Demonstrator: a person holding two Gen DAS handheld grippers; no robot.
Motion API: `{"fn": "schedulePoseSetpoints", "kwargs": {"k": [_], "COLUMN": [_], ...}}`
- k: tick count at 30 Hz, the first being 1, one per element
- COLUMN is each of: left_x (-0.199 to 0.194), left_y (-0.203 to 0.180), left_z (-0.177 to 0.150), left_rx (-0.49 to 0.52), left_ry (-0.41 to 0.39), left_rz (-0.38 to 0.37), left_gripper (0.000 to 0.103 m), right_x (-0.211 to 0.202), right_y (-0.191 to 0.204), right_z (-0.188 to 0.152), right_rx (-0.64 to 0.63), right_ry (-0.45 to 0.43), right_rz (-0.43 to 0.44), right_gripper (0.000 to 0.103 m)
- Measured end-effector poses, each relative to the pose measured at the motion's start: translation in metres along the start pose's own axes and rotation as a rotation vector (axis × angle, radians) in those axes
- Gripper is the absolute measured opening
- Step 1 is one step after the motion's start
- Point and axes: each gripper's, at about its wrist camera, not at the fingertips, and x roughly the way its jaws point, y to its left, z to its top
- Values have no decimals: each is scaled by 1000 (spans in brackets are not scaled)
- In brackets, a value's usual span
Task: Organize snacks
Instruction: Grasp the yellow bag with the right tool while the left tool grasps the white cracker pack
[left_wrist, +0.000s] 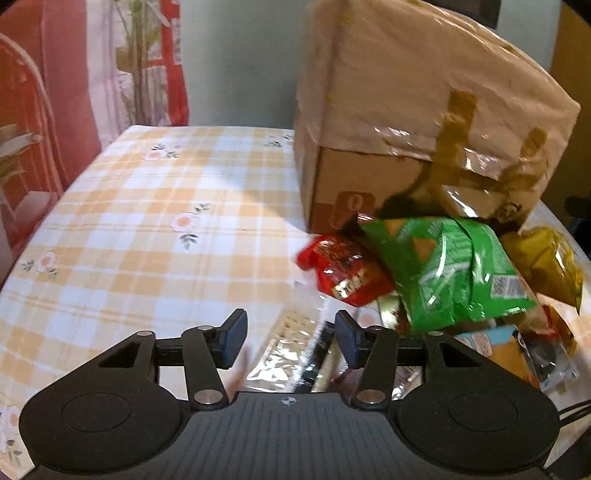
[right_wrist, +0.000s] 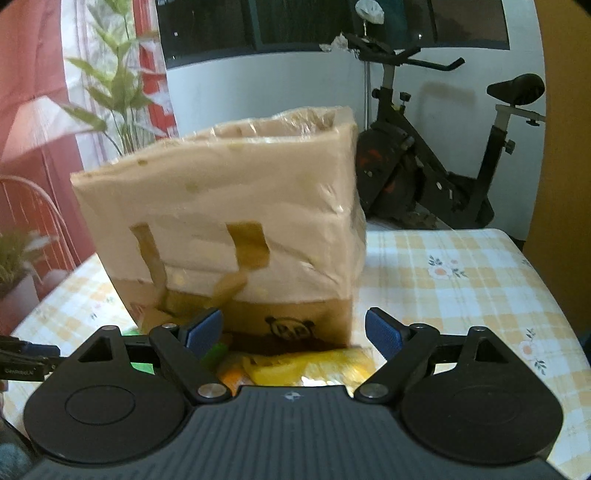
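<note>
A tall cardboard box (left_wrist: 417, 122) wrapped in tape stands on the checked tablecloth (left_wrist: 147, 221); it also shows in the right wrist view (right_wrist: 229, 221). In front of it lies a pile of snacks: a red packet (left_wrist: 343, 269), a green bag (left_wrist: 450, 269), a yellow-gold bag (left_wrist: 546, 262), an orange-and-blue carton (left_wrist: 498, 343) and a clear shiny packet (left_wrist: 291, 350). My left gripper (left_wrist: 291, 339) is open and empty over the clear packet. My right gripper (right_wrist: 293, 332) is open and empty, just above a yellow packet (right_wrist: 306, 365) at the box's foot.
A red chair (left_wrist: 26, 147) stands at the table's left. A plant (right_wrist: 114, 85) and red-and-white curtain are behind the table. An exercise bike (right_wrist: 443, 158) stands behind the table's far right corner. A cable runs at the left view's right edge (left_wrist: 576, 410).
</note>
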Motion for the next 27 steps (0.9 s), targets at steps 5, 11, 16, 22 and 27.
{"fn": "schedulePoseSetpoints", "kwargs": {"k": [5, 11, 16, 22, 27], "left_x": [5, 10, 14, 16, 15], "left_y": [-8, -11, -12, -12, -10], "left_z": [-7, -13, -15, -15, -15], "left_rx": [5, -3, -3, -8, -19], "left_ry": [11, 33, 39, 39, 33], "left_rz": [10, 16, 34, 35, 25], "left_gripper": [63, 63, 63, 64, 59], "right_x": [8, 21, 37, 54, 58], "right_y": [-7, -8, -1, 6, -1], "right_z": [-12, -25, -33, -44, -51], "right_rx": [4, -17, -77, -138, -102], "right_ry": [54, 123, 163, 218, 240], "right_rz": [-22, -16, -46, -93, -100], "right_gripper": [95, 95, 95, 95, 92]}}
